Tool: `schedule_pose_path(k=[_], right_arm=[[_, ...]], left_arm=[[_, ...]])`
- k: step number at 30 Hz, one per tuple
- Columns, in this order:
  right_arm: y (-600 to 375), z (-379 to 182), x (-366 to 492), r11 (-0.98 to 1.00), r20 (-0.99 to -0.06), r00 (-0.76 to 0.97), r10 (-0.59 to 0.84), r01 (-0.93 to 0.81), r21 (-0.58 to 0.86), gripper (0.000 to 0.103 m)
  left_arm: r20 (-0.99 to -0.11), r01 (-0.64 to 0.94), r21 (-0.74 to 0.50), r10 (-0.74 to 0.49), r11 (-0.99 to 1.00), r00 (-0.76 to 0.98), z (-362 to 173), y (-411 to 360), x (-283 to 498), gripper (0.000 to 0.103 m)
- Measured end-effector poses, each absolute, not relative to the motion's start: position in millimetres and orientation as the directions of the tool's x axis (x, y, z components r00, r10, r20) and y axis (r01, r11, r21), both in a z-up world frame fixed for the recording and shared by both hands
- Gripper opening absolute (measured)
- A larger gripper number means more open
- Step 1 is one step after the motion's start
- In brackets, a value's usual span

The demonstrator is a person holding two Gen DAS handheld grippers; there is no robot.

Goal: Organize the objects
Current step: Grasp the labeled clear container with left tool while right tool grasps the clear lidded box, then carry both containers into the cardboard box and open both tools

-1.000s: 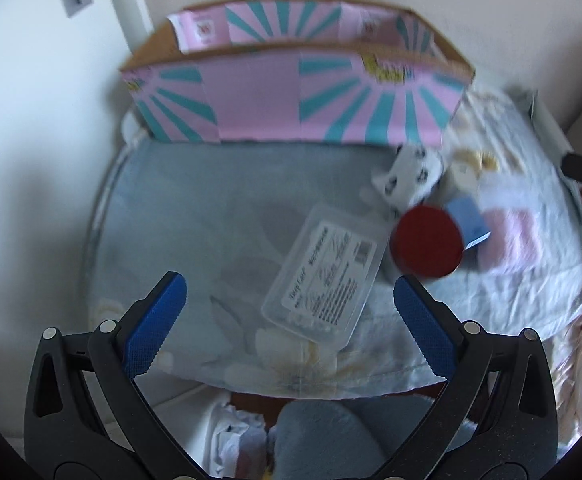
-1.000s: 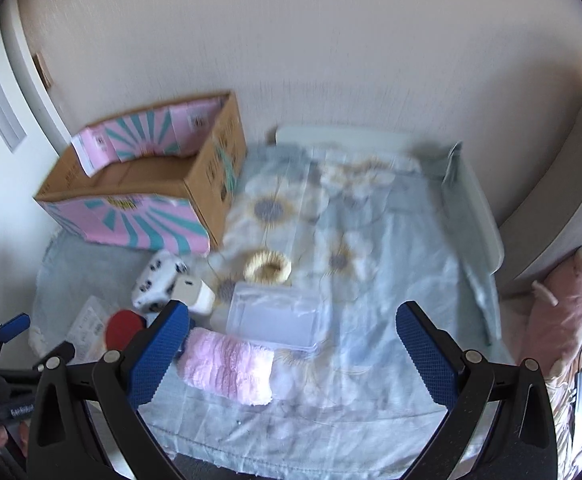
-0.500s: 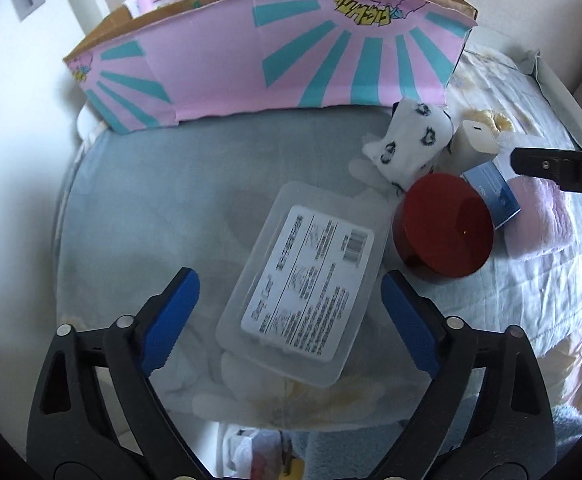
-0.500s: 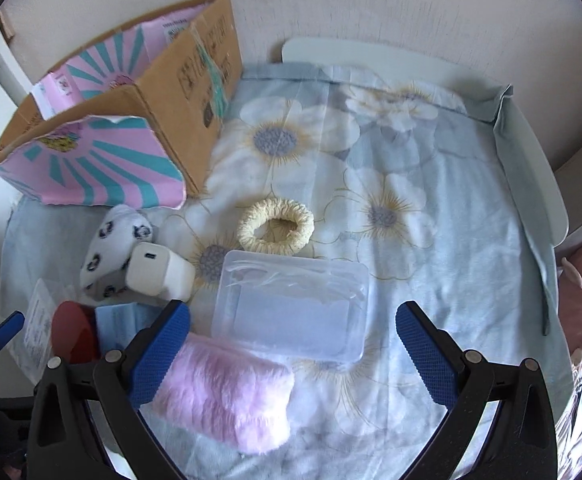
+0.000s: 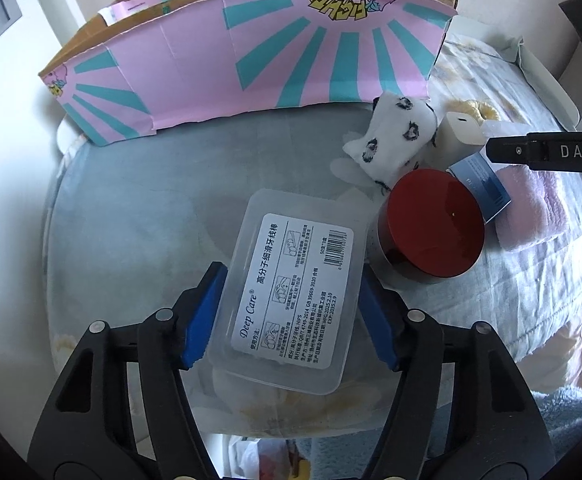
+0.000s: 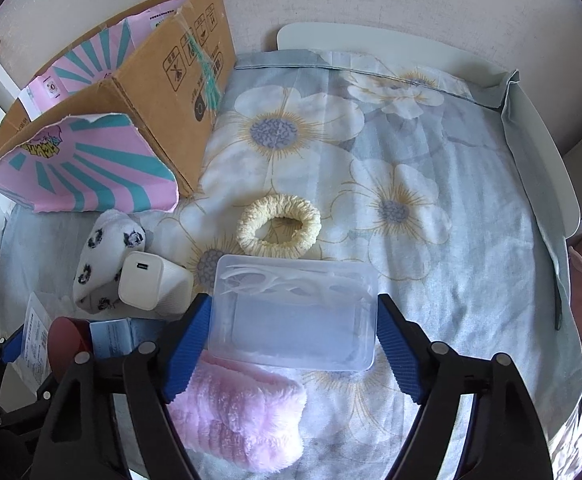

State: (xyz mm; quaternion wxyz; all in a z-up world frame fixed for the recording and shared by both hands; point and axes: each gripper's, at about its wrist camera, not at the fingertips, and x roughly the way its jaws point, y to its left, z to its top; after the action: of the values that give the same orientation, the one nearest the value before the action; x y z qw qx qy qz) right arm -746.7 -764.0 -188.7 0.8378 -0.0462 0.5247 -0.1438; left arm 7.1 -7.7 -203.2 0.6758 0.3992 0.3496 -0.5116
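My left gripper [image 5: 291,272] points down at a clear flat plastic box with a white printed label [image 5: 295,288] on the blue bedsheet. Its jaws are closing, and both blue pads [image 5: 203,316] press on the box's long sides. My right gripper [image 6: 294,300] hangs over a second clear plastic box holding white floss picks [image 6: 295,312]. Those jaws are closing too, with the box between the pads [image 6: 187,344], which stand just off its short sides. An open pink and teal cardboard box [image 5: 251,60] [image 6: 91,120] stands at the back left.
Between the two clear boxes lie a red round tin [image 5: 431,228], a small blue carton [image 5: 483,184], a white charger [image 6: 151,284], a white paw-print sock [image 6: 103,256] and a fluffy pink cloth [image 6: 243,412]. A yellow scrunchie [image 6: 279,224] lies behind the right box. The bed edge is close in front.
Both grippers have come down toward the bed and their jaws have narrowed. The left pads now meet the labelled box; the right pads now flank the floss-pick box.
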Motion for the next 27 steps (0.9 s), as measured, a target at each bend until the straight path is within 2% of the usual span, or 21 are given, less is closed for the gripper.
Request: schedule_pose_path(k=[12, 17, 27], right_arm=[[-759, -146, -760, 0.953, -0.837, 0.466, -0.288, 0.229, -0.200, 0.076], [-750, -110, -756, 0.954, -0.808, 0.511, -0.292, 0.217, -0.207, 0.076], [-721, -46, -740, 0.957, -0.734, 0.616, -0.288, 0.165, -0.237, 0.077]], left_arm=[[-0.870, 0.954, 0.158, -0.422, 0.254, 0.256, -173, -14, 19, 0.060], [-0.838, 0.942, 0.179, -0.457, 0.285, 0.298, -126, -13, 23, 0.056], [-0.757, 0.909, 0.208, -0.529, 0.360, 0.383, -37, -40, 58, 0.056]])
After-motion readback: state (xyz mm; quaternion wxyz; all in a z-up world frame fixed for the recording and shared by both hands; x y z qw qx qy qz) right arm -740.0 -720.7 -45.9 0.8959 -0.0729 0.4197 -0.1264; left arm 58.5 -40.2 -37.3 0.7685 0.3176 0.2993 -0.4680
